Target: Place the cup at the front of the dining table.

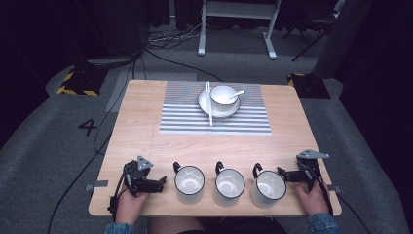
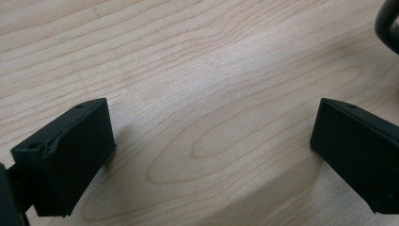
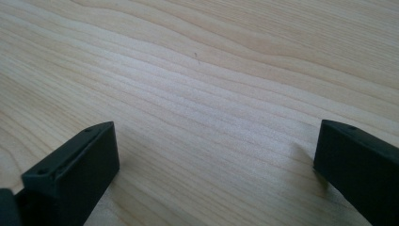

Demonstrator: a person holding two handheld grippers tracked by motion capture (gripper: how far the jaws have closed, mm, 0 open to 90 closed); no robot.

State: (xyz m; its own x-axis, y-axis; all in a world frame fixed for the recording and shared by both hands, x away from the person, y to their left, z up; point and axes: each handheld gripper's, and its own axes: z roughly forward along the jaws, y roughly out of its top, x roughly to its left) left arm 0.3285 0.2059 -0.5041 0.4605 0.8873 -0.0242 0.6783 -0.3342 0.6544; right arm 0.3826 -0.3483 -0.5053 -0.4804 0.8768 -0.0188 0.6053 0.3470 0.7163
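On the wooden counter point(image 1: 146, 131), three white mugs stand in a row near the front edge. Beside the left mug point(image 1: 189, 184) rests the left hand-held gripper point(image 1: 160, 184), its jaws wide apart with nothing between them. Beside the right mug point(image 1: 268, 188) rests the right hand-held gripper point(image 1: 282, 174), also wide and holding nothing.

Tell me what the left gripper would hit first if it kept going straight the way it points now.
Probably the nearest mug. In the high view the left gripper points along the table's near edge at it, jaws open. Its own view shows bare table, a dark curved handle at the corner.
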